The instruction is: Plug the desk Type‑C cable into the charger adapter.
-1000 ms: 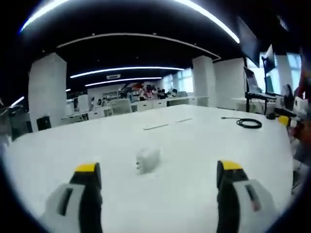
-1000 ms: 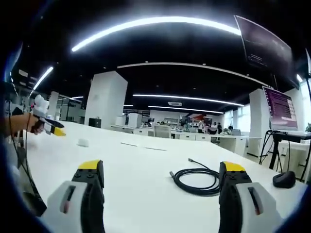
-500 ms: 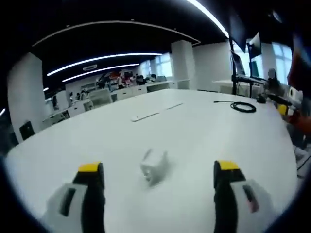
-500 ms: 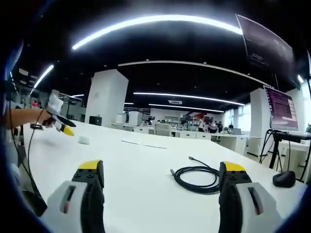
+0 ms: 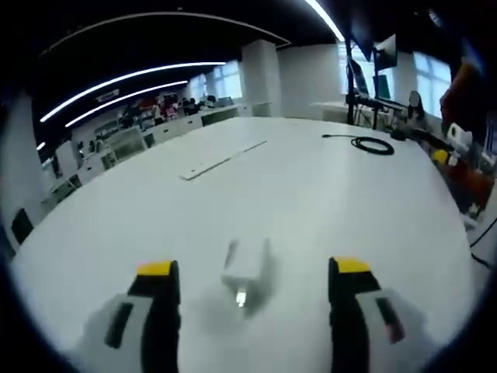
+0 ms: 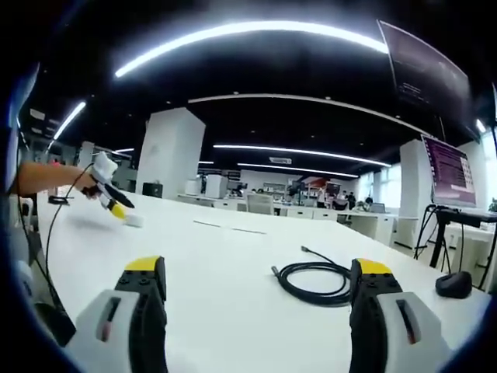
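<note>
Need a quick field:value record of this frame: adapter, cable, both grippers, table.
adapter: white charger adapter lying on the table, between the left gripper's open jaws, not gripped
cable: black coiled cable on the table, ahead of the right gripper, one end sticking out free
left gripper: open, low over the adapter
right gripper: open, short of the cable coil
table: white, flat strip lying farther back
plug state: cable not in adapter

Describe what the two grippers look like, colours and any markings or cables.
Both match. The left gripper and right gripper each have two black jaws capped with yellow tips, set in pale grey housings with a dark slot on each. In the right gripper view, a thin dark cable hangs from the far gripper.
</note>
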Demonstrator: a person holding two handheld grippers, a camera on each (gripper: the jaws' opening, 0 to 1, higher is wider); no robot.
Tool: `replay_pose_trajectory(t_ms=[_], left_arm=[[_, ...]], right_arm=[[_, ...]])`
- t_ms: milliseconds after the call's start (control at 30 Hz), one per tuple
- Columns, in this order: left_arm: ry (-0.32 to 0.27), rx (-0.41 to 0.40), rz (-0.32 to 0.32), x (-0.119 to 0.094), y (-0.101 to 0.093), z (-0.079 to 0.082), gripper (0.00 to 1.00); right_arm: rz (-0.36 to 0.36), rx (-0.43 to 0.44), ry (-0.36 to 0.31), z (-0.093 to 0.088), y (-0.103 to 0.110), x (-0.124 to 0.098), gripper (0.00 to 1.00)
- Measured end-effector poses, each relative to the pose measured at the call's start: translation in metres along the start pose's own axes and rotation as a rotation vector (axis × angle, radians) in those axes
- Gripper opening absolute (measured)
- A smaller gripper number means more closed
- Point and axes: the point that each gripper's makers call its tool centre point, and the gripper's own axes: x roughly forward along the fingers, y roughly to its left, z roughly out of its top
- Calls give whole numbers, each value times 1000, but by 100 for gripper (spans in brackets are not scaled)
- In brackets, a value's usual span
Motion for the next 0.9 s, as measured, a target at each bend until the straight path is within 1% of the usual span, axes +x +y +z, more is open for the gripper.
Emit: replay_pose_trajectory(t_ms=[67,167,233,467,533,767,900], left_arm=[[28,-5,-22,5,-2,-3,63],[57,18,-42,11,-5,-6,56],[58,24,-45,12,-3,-6,51],[67,26,-50,15,-2,-8,41],[75,28,-56,18,-1,-10,38],[81,29,-51,24,5,-10,34],[78,19,-45,25,8,-8,30]], right_arm=[[2,7,5,-2,0,1,100],[4,9,10,-4,0,2,100],[7,11,11,-6,0,2,100],[9,15,16,-8,1,3,100],[15,16,14,-7,3,5,100],[13,20,25,-12,2,7,100],[12,17,24,-11,1,8,100]])
